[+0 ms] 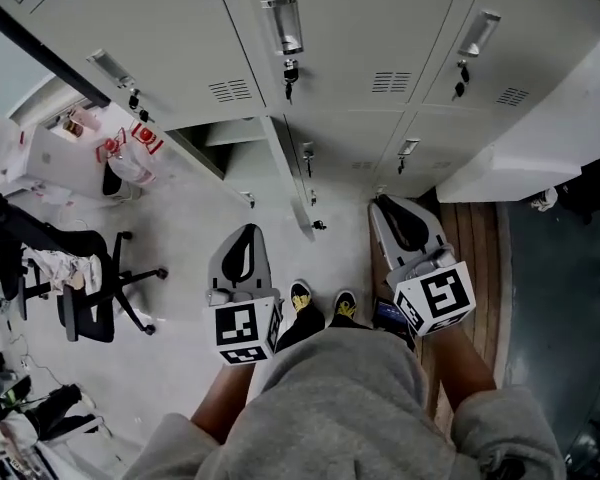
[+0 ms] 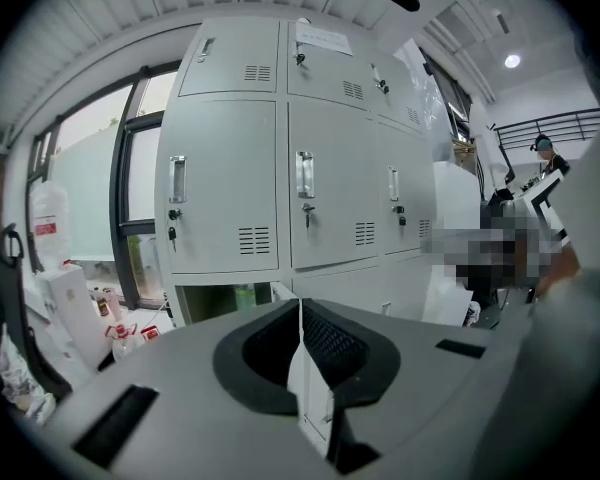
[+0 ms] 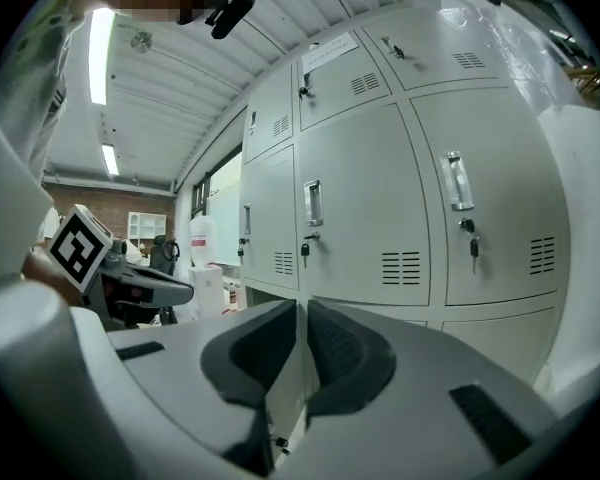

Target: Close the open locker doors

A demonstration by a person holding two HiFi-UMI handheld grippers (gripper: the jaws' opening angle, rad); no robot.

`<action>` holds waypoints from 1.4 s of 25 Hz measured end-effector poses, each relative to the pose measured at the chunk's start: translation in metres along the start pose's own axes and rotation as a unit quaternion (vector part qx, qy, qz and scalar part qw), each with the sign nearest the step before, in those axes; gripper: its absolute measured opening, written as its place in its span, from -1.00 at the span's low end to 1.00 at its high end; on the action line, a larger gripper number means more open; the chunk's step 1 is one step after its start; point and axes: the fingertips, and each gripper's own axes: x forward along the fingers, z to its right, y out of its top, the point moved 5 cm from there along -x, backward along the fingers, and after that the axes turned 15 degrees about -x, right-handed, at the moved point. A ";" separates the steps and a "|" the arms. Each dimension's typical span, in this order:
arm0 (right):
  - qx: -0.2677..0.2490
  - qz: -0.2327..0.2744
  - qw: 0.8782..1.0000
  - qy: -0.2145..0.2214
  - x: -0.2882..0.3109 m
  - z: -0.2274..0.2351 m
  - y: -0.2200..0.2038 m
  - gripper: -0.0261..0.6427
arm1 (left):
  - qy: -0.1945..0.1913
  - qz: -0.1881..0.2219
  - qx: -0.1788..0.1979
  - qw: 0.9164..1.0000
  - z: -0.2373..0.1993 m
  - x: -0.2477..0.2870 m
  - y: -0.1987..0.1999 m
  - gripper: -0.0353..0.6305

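At lower row of locker bank (image 1: 365,133), left of centre: one door (image 1: 290,178) swung out, edge-on, its compartment (image 1: 225,133) gaping; other doors in sight shut | left gripper (image 1: 246,240) pinched together, empty, near door's free edge, not touching | right gripper (image 1: 392,211) pressed together, empty | closing push seemingly all left to do

I find no wording I can read. The paper sheet (image 2: 323,36) on the upper locker door (image 2: 326,76) and the red label (image 2: 43,229) on the jug (image 2: 46,200) are too small.
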 end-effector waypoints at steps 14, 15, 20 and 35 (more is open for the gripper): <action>0.033 -0.015 0.992 0.123 0.017 -0.040 -0.040 -0.76 | 0.075 -0.006 -0.004 0.997 -0.001 -0.038 -0.029 -0.84; 0.033 -0.016 0.991 0.129 0.017 -0.042 -0.042 -0.76 | 0.077 -0.007 -0.006 0.997 0.001 -0.039 -0.031 -0.84; 0.032 -0.021 0.988 0.151 0.022 -0.057 -0.049 -0.71 | 0.076 -0.009 -0.008 0.997 0.000 -0.041 -0.037 -0.84; 0.021 -0.069 0.985 0.154 0.072 -0.101 -0.066 -0.65 | 0.070 -0.029 -0.027 0.997 -0.059 -0.028 -0.047 -0.84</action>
